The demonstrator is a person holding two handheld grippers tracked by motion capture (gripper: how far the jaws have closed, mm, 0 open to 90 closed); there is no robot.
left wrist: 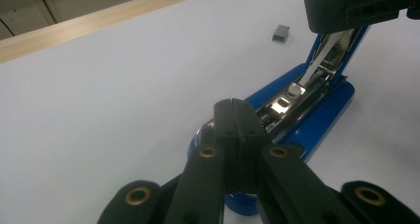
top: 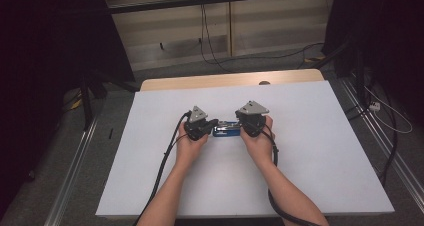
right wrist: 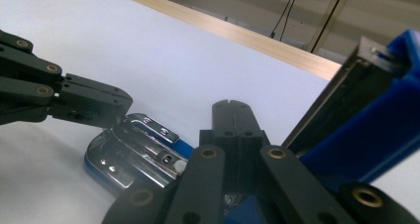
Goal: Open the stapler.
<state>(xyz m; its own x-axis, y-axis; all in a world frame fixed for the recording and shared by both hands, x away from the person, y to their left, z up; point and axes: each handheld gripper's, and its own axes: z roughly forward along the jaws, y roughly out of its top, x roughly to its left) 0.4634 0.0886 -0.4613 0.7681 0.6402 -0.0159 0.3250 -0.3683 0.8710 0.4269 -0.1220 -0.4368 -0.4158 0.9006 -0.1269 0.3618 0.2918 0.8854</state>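
Observation:
A blue stapler (top: 226, 130) lies in the middle of the white table (top: 310, 151), between my two grippers. In the left gripper view the stapler (left wrist: 317, 120) is swung open and its shiny metal staple channel (left wrist: 317, 70) rises away from the base. My left gripper (left wrist: 233, 109) is shut, its tip resting on the rounded front end of the base. In the right gripper view my right gripper (right wrist: 232, 110) is also shut, just over the metal base plate (right wrist: 141, 154), with the raised blue lid (right wrist: 376, 125) to its right. A small grey block of staples (left wrist: 281, 32) sits on the table beyond.
The table's wooden far edge (top: 230, 79) runs behind the white top. Cables (top: 165, 161) trail from both grippers toward the near edge. Dark stands and floor rails (top: 75, 161) flank the table.

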